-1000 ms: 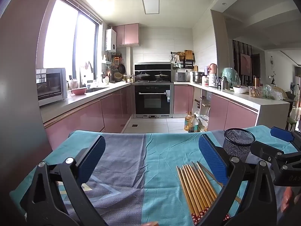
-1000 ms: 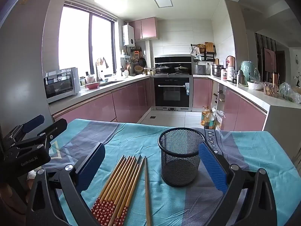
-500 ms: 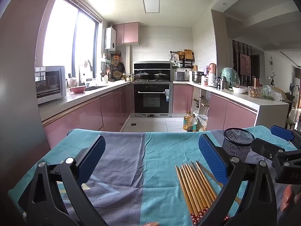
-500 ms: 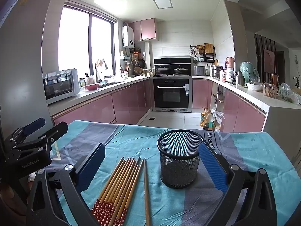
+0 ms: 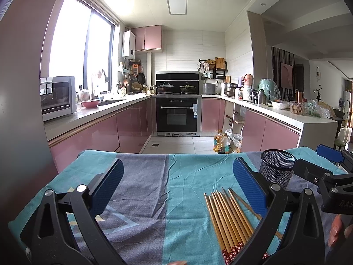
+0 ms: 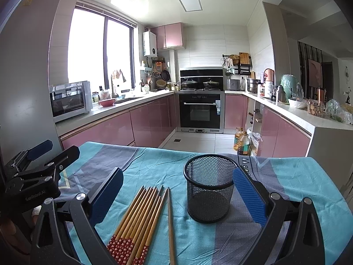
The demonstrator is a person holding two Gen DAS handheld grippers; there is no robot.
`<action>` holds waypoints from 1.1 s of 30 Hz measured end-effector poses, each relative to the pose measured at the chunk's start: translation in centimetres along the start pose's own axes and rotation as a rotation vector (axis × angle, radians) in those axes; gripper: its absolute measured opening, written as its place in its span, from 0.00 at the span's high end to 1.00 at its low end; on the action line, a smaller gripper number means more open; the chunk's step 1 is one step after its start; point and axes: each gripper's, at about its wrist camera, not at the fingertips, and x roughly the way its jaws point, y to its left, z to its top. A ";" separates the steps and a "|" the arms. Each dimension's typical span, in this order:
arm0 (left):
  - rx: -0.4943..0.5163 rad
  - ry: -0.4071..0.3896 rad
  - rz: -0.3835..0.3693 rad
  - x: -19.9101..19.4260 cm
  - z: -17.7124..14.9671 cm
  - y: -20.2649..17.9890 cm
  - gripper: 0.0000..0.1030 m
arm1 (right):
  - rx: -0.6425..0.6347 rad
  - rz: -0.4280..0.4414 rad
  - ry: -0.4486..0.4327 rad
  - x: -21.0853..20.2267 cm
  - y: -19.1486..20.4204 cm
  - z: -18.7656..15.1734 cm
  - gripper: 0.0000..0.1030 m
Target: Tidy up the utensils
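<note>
Both jaws spread wide, holding nothing — left gripper [image 5: 176, 185], right gripper [image 6: 177, 190]. Chopsticks [image 6: 141, 218] fanned at lower centre, left of the mesh cup [image 6: 209, 190]. Probably light, stiff, slippery — best pinched mid-shaft.

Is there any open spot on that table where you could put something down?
Yes: the cloth left of the chopsticks lies bare to its far edge, and so does the stretch right of the mesh cup. Between chopsticks and cup it is tight.
</note>
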 end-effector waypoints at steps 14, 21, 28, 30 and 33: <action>-0.001 0.006 0.000 0.3 -0.4 -0.2 0.05 | -0.001 -0.004 -0.008 -0.1 -0.1 0.0 0.06; -0.002 0.007 -0.003 0.3 -0.5 -0.2 0.05 | -0.002 -0.002 -0.010 -0.4 0.0 -0.2 0.06; -0.002 0.008 -0.003 0.3 -0.5 -0.3 0.05 | -0.003 -0.003 -0.010 -0.4 0.1 -0.2 0.06; -0.003 0.008 -0.004 0.3 -0.5 -0.3 0.05 | -0.002 -0.003 -0.008 -0.4 0.0 -0.2 0.06; -0.001 0.008 -0.003 0.3 -0.6 -0.3 0.05 | -0.003 -0.002 -0.008 -0.4 0.0 -0.2 0.06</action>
